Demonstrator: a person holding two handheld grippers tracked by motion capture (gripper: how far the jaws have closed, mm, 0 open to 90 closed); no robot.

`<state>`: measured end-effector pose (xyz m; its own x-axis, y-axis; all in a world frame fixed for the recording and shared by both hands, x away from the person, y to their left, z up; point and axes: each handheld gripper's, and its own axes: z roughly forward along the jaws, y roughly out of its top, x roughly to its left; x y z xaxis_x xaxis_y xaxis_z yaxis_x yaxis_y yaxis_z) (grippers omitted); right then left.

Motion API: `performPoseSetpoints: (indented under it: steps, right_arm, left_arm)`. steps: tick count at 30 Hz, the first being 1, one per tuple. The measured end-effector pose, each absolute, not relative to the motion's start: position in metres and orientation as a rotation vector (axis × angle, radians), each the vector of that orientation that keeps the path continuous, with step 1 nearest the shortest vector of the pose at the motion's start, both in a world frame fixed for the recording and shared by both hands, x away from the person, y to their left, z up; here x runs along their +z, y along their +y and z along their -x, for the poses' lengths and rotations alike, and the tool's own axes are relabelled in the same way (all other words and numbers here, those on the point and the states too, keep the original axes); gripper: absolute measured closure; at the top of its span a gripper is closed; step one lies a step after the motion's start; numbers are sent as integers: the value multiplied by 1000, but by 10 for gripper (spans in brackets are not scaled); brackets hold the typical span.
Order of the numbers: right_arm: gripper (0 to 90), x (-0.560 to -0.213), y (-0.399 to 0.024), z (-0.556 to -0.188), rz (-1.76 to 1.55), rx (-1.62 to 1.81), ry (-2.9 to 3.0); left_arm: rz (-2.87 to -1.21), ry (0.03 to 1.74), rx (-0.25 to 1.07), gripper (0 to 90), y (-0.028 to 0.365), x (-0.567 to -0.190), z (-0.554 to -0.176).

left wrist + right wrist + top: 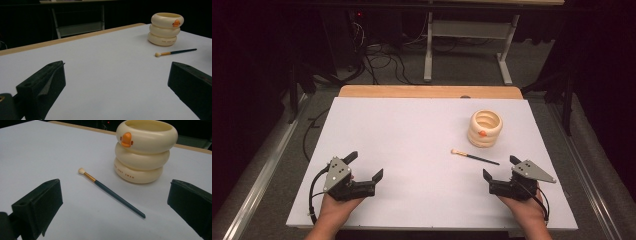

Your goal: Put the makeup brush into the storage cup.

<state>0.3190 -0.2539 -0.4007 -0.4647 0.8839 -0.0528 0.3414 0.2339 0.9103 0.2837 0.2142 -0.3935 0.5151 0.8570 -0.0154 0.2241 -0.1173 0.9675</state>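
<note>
both grippers, left (364, 167) and right (500, 167), have jaws wide open. we risk the thin brush (111, 192) ahead of the right jaws rolling away or bumping the cup (143, 152).

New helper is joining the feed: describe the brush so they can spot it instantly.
On the white table, look right of centre, where a cream holder of three stacked rings stands. Just in front of it lies the brush, flat and apart, the one thin dark stick with a pale tip.

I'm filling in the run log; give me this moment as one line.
left gripper: open, empty | right gripper: open, empty, near brush | brush: flat on table, beside holder | ring holder: upright
</note>
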Motion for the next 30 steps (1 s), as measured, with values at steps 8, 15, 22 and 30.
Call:
performPoseSetpoints:
  steps: [8, 15, 22, 30]
  right_arm:
    - [12, -406, -259, -324, -1160, 1144, 1954]
    - [12, -411, -260, -328, -1178, 1102, 1986]
    - [12, -417, -259, -331, -1190, 1055, 2024]
    - [12, -419, -259, -332, -1197, 1020, 2052]
  left_arm:
    - [-1651, 934, 696, 22, 213, -393, -284]
    - [-1654, 937, 696, 21, 214, -392, -284]
    - [-1658, 931, 670, 13, 215, -391, -284]
    - [-1663, 929, 675, 6, 215, -391, -285]
